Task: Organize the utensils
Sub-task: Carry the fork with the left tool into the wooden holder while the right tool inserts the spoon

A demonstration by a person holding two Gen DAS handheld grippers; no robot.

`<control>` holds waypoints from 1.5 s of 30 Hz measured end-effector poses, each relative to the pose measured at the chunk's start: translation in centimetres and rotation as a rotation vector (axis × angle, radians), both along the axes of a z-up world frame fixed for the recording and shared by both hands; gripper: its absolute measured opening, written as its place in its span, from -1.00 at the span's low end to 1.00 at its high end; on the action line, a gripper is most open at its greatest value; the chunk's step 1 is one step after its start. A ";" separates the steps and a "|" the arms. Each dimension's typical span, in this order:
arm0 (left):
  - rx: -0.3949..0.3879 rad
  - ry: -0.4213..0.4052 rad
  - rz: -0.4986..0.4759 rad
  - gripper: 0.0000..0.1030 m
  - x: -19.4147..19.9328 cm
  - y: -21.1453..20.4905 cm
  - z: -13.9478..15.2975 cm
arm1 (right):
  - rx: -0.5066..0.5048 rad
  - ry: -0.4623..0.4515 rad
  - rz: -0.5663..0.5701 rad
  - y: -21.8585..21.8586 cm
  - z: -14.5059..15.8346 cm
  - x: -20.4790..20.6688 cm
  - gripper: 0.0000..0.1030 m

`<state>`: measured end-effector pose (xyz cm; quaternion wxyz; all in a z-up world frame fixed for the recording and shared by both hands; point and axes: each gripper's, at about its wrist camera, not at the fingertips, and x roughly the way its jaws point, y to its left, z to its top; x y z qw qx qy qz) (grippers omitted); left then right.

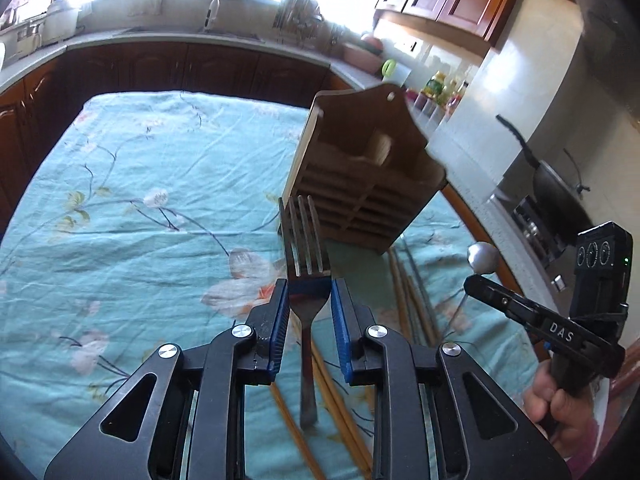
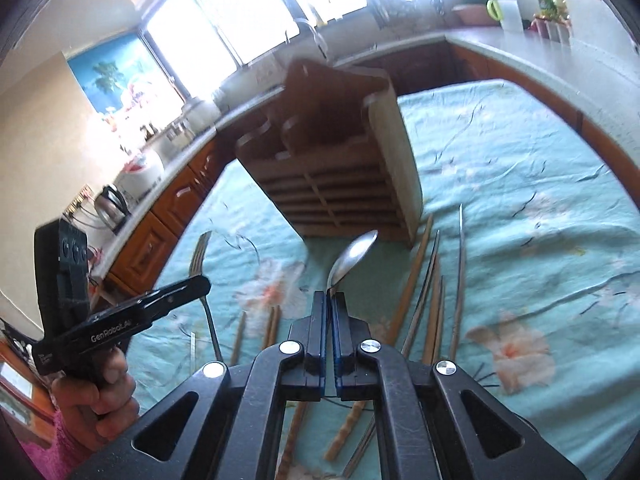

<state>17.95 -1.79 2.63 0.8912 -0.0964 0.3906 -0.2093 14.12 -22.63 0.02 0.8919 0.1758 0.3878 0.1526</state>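
The left gripper (image 1: 310,292) clenched a fork (image 1: 305,240) and the right gripper (image 2: 330,304) a spoon (image 2: 352,258), both short of the holder (image 1: 360,184). Chopsticks (image 2: 416,280) lay loose on the surface (image 1: 140,184) near its front edge, unsorted.

Turquoise tablecloth (image 1: 140,152) with pink flowers; brown wooden holder (image 1: 360,184); silver fork (image 1: 306,248); blue pads (image 1: 280,320)

The right tool (image 1: 486,276) reads "DAS" on its side; the left tool (image 2: 200,286) reads "GenRobot.AI".

shiny metal fork (image 1: 305,240), matt wooden holder (image 1: 360,176), creased cloth (image 1: 140,200).
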 end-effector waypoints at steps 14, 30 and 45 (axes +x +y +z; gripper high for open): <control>-0.051 -0.153 0.000 -0.95 -1.3 1.1 6.4 | 0.007 -0.181 -0.054 -1.1 6.4 -0.7 -0.96; -0.025 -0.266 -0.011 -0.95 5.0 -1.1 11.5 | -0.077 -0.309 -0.151 -3.0 12.0 3.9 -0.96; 0.058 -0.110 -0.020 -0.95 14.2 -4.4 7.1 | -0.282 -0.206 -0.119 -0.3 7.5 11.5 -0.96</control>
